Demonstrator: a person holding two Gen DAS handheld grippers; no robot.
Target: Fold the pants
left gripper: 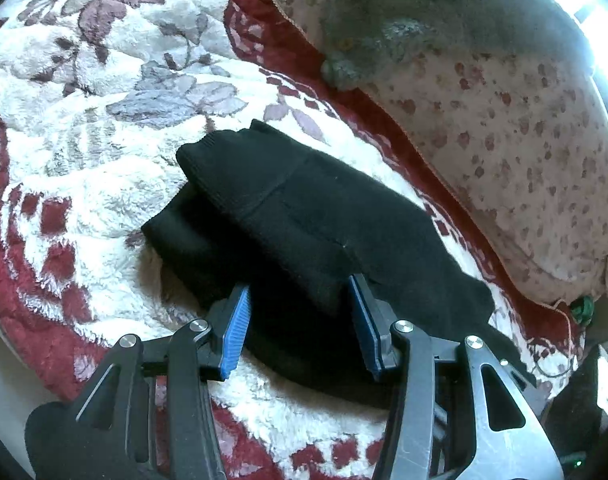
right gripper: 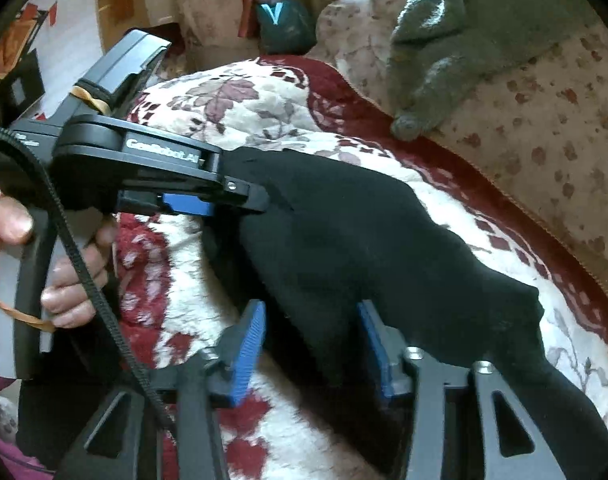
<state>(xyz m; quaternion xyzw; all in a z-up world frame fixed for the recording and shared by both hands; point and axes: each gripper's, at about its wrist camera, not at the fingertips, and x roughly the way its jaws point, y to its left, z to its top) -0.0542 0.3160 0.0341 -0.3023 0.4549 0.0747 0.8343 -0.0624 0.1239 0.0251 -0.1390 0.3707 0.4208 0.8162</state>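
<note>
Black pants (left gripper: 304,216) lie folded in layers on a fleecy red-and-white floral blanket (left gripper: 104,152). My left gripper (left gripper: 300,300) is open, its blue pads (left gripper: 236,332) on either side of the near edge of the pants, with fabric between them. In the right wrist view the pants (right gripper: 364,248) stretch from centre to lower right. My right gripper (right gripper: 312,320) is open, its blue pads (right gripper: 248,352) straddling the near edge of the pants. The left gripper (right gripper: 240,196) also shows there from the side, at the pants' left end, held by a hand.
A spotted pinkish pillow (left gripper: 524,160) lies along the right, with a grey fuzzy garment (left gripper: 444,24) on top of it. In the right wrist view, a dark bag (right gripper: 284,24) and boxes stand at the back beyond the blanket (right gripper: 232,92).
</note>
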